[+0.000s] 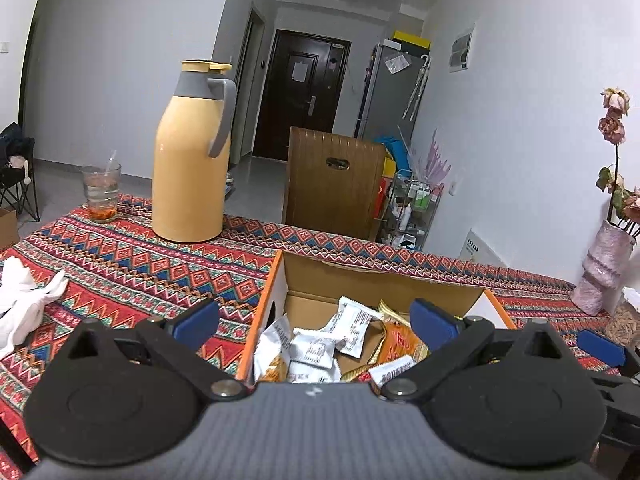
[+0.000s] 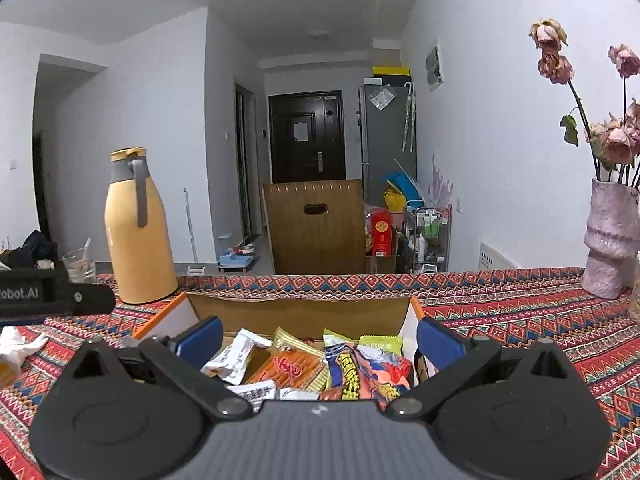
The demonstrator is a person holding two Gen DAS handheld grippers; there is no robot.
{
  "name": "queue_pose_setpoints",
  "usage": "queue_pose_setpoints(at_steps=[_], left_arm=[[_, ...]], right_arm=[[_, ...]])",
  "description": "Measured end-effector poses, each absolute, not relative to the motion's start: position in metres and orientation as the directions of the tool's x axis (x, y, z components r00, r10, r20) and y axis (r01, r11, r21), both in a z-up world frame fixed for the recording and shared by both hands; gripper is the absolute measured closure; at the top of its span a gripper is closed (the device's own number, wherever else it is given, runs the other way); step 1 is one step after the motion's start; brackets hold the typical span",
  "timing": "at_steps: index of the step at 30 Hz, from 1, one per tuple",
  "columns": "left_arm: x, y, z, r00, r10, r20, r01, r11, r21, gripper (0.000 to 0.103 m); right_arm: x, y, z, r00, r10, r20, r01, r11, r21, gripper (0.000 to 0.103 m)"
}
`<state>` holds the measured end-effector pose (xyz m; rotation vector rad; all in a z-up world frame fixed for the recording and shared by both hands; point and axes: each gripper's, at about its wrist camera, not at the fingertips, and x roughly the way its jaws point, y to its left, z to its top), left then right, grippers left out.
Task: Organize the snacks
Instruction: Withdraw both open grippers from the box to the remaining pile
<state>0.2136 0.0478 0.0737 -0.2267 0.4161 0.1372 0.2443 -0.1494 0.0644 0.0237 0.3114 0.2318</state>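
Both tools wide open, nothing held. Left tool (image 1: 316,320) and right tool (image 2: 318,338) both hang over the open cardboard box (image 1: 280,276), blue pads spread to either side of it.

Snacks are all in the box: white packets (image 1: 352,326) with small black print, too small to read; an orange packet (image 2: 288,368) with red script; a blue/yellow/red bag (image 2: 360,372) with big yellow Chinese characters, not legible at this angle; a green-yellow packet (image 2: 380,344) behind it. Box has an orange outer edge and plain brown inside.

Readable text: "obot.AI" in white on the black body of the left tool, seen at the left edge of the right wrist view (image 2: 24,293). Nothing else reads cleanly.

Worktop (image 1: 120,264) is covered in a red, blue and white zigzag-pattern cloth. On it: a yellow thermos jug (image 1: 192,160) with grey collar and handle, upright, beyond the box to the left; a glass (image 1: 101,192) with a straw and reddish bits at the bottom, just left of the jug; crumpled white tissue (image 1: 24,300) at the left edge; a pink vase (image 2: 608,236) with dried roses (image 2: 552,48) at the right end.

Room: white walls, a dark door (image 2: 308,136) at the end of a hallway with a paper stuck on it, a grey fridge (image 2: 384,136) with a yellow box on top, a wooden chair back (image 2: 316,224) at the far side of the worktop, a red box (image 2: 380,228) and a wire rack of bottles (image 2: 430,232) by the right wall.
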Motion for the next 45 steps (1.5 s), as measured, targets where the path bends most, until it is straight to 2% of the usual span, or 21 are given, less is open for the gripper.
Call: queue_pose_setpoints(at_steps=[13,25,35,45], left_arm=[[0.164,0.059,0.054,0.885,0.070,-0.460,-0.165,0.972,-0.169,0.000],[0.135,0.069,0.022,0.856,0.070,-0.512,-0.161,0.978,-0.136,0.000],[0.139,0.068,-0.005,0.856,0.099,-0.507,-0.164,0.983,-0.086,0.000],[0.132,0.075,-0.006,0.873,0.080,-0.481,-0.161,0.978,-0.130,0.000]], right_arm=[[0.189,-0.149,0.057,0.910,0.249,-0.333,-0.244,0.968,0.056,0.000],[0.161,-0.154,0.027,0.870,0.255,-0.422,-0.256,0.965,0.055,0.000],[0.160,-0.153,0.005,0.838,0.242,-0.489,-0.247,0.967,0.056,0.000],[0.166,-0.157,-0.007,0.813,0.232,-0.534,-0.232,0.970,0.068,0.000]])
